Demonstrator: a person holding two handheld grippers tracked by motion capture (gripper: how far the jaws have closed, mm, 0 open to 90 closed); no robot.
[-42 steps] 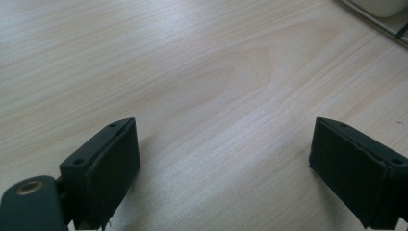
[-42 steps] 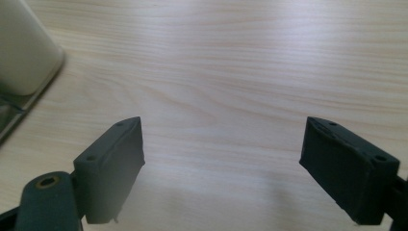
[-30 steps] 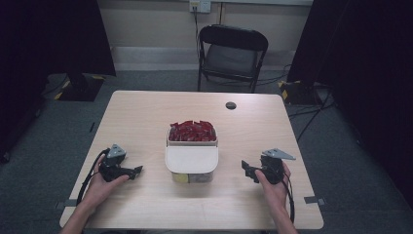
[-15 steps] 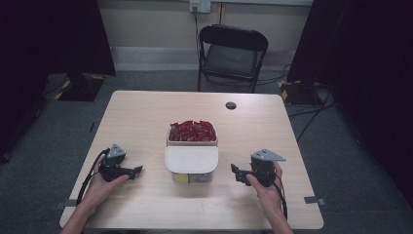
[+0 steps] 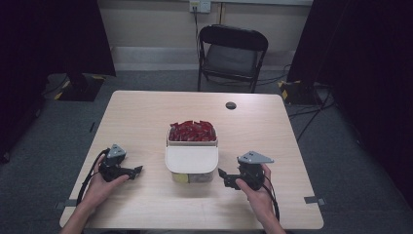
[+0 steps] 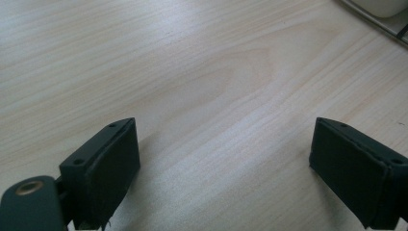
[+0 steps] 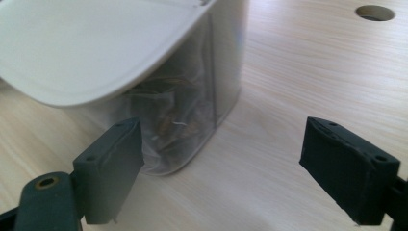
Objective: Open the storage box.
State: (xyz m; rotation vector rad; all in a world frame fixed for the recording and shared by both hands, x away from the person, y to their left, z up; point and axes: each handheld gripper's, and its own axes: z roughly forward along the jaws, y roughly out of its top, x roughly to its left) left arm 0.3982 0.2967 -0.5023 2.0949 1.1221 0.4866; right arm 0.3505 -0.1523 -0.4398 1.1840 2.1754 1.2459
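A clear plastic container (image 5: 191,163) with a white flip lid half open, red packets (image 5: 192,130) showing in its far half, stands mid-table on the pale wooden table (image 5: 146,117). The right gripper (image 5: 228,178) sits just beside the container's corner; its jaws have just been opening and now stand wide with nothing between them. The left gripper (image 5: 137,170) rests well apart, jaws spread over bare wood. What fills the near half looks like packets, though it is blurred.

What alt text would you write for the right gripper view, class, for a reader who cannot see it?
Two open black tongs reach toward a clear container with nothing between them; its white lid hangs over the near side. The container stands on a pale wooden table that has a round hole near its far edge.
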